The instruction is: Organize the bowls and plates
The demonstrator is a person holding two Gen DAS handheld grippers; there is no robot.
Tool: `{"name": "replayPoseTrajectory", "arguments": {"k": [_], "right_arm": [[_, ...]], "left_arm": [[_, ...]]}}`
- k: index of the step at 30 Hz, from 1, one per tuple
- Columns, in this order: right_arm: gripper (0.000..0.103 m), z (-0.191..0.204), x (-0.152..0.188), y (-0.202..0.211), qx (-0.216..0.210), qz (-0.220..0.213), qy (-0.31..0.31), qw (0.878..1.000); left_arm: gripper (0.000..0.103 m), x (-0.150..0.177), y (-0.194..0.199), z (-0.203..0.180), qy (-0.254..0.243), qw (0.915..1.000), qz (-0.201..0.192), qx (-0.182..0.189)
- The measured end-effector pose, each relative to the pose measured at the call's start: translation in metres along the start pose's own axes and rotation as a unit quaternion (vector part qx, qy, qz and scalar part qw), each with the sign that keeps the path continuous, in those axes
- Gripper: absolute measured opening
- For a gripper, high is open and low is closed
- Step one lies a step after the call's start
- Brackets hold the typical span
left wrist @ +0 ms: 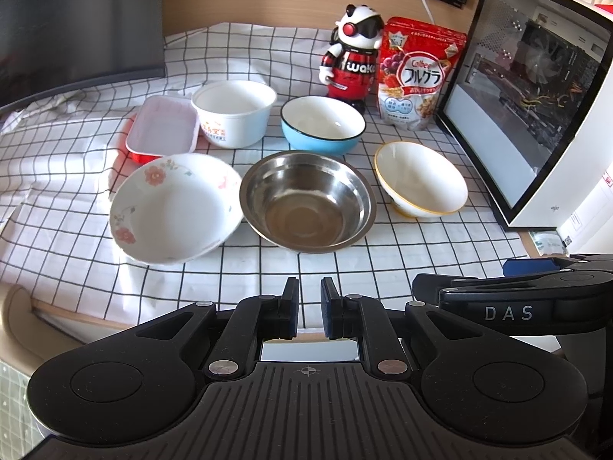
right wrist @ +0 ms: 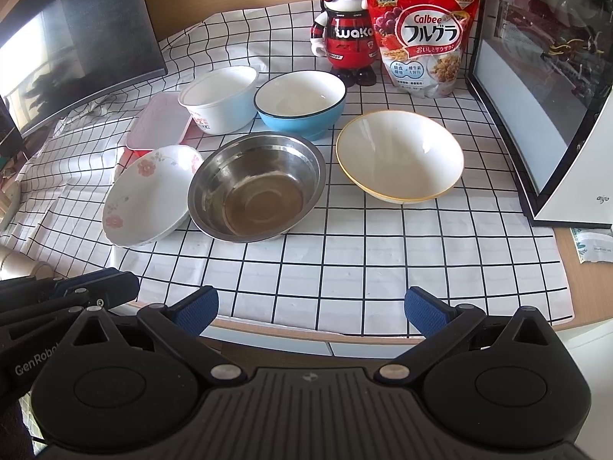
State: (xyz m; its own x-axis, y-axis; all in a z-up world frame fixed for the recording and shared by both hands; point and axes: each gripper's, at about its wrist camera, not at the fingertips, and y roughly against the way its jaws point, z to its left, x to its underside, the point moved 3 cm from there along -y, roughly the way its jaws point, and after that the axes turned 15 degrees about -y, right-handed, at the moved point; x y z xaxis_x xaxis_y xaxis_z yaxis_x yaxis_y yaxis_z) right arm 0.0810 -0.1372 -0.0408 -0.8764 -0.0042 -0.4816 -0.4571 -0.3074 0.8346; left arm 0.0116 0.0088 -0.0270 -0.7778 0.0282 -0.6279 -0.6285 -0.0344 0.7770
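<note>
We hold the left gripper (left wrist: 309, 308) low at the near edge of the table, its blue pads drawn nearly together with only a narrow gap and nothing between them. Our right gripper (right wrist: 311, 312) sits beside it, its fingers spread wide and likewise empty. Both hang well short of the dishes, over the front of the checked tablecloth (right wrist: 345, 264).

Ahead of us the front row runs, left to right, floral bowl (left wrist: 172, 211), steel bowl (left wrist: 306, 201) touching or nearly touching it, and a yellow-rimmed bowl (right wrist: 400, 157) set apart and tilted. Behind them stand a red tray (left wrist: 161, 128), a white tub (left wrist: 233, 111) and a blue bowl (left wrist: 322, 124), close together. A panda figure (right wrist: 345, 27) and a cereal bag (right wrist: 423, 30) stand at the back.

We judge that the sorting has not begun: every dish lies loose and unstacked. The next move probably calls for reaching forward with the open right gripper to pinch a rim, most likely of the yellow-rimmed bowl, and the left gripper must spread before it can take anything.
</note>
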Motion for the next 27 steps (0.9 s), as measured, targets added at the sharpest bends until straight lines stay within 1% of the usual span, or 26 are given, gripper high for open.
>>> {"name": "replayPoseTrajectory", "arguments": {"k": [6,14,19,22,23,24,25,26,27], "right_arm": [[0.103,0.002,-0.002,-0.002,0.001,0.001,-0.004,1.000],[0.103,0.006,-0.001,-0.011,-0.003,0.001,-0.021,1.000],[0.103,0.011,-0.001,-0.020,-0.004,-0.003,-0.036,0.999],[0.103,0.015,-0.001,-0.027,-0.010,-0.024,-0.046,0.999],[0.103,0.016,-0.001,-0.029,-0.008,-0.032,-0.050,0.998],[0.103,0.017,-0.001,-0.032,-0.006,-0.045,-0.052,0.998],[0.103,0.018,-0.002,-0.034,-0.005,-0.060,-0.051,0.997],[0.103,0.020,-0.003,-0.036,0.001,-0.077,-0.045,0.996],[0.103,0.021,-0.004,-0.039,0.010,-0.088,-0.038,0.995]], "left_arm": [[0.015,0.000,0.000,0.001,0.001,1.0000,0.003,0.001],[0.015,0.001,-0.007,0.014,0.004,0.9999,0.012,0.008],[0.015,0.001,-0.014,0.023,0.003,0.9997,0.018,0.018],[0.015,-0.001,-0.019,0.032,0.001,0.9994,0.015,0.031],[0.015,-0.002,-0.023,0.036,0.005,0.9991,0.013,0.041],[0.015,-0.002,-0.029,0.044,0.014,0.9982,0.007,0.059],[0.015,-0.002,-0.030,0.044,0.017,0.9979,0.006,0.062],[0.016,-0.003,-0.036,0.051,0.030,0.9959,-0.005,0.085],[0.016,-0.003,-0.040,0.054,0.037,0.9945,-0.010,0.098]]}}
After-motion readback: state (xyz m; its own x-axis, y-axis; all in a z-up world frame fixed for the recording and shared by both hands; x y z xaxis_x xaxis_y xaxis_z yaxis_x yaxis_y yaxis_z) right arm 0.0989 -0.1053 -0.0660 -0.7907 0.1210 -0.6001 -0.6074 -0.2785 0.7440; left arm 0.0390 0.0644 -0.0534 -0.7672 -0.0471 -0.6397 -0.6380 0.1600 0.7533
